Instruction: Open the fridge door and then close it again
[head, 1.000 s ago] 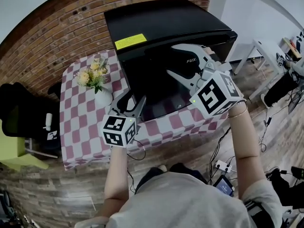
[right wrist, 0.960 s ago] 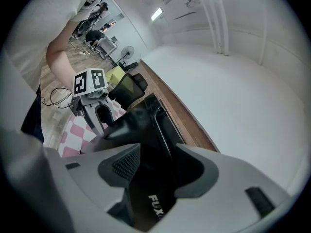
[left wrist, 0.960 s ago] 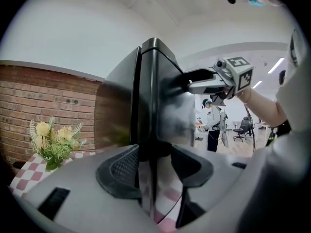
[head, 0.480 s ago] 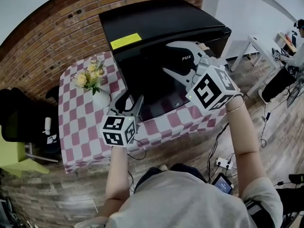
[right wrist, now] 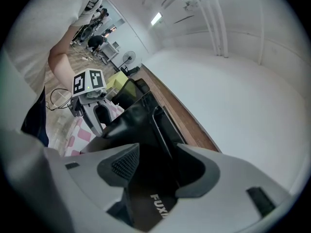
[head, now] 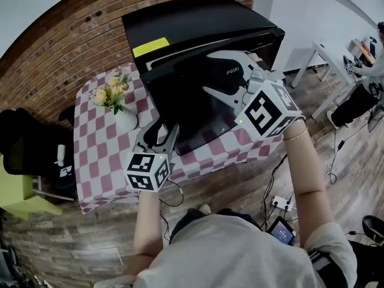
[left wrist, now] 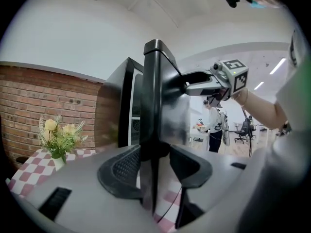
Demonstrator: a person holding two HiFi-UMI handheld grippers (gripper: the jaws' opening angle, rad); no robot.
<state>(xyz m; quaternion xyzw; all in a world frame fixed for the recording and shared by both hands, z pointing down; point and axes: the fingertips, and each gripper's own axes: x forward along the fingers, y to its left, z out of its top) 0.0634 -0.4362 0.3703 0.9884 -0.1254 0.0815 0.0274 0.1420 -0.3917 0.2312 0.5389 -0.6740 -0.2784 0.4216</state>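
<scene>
A black mini fridge [head: 198, 23] stands on a table with a pink checked cloth [head: 96, 155]. Its door [head: 192, 107] is ajar, with a pale gap along the top and the inside showing past the free left edge [left wrist: 131, 125]. My left gripper [head: 162, 128] is low on that free edge. Its jaws are closing, and the pads [left wrist: 127, 165] sit against both faces of the door edge [left wrist: 154, 106]. My right gripper [head: 209, 74] straddles the door's top right part beside the white logo [right wrist: 160, 205]. Its jaws are opening, and its pads [right wrist: 124, 164] stand off the door.
A white vase of yellow flowers [head: 117, 101] stands on the cloth just left of the fridge. A brick wall [head: 66, 47] runs behind. A black chair [head: 24, 143] is at the far left, a white desk [head: 333, 56] at the right, and cables lie on the floor.
The fridge door has swung from shut to slightly ajar. My left gripper has come toward me with the door's free edge. The right gripper has hardly moved.
</scene>
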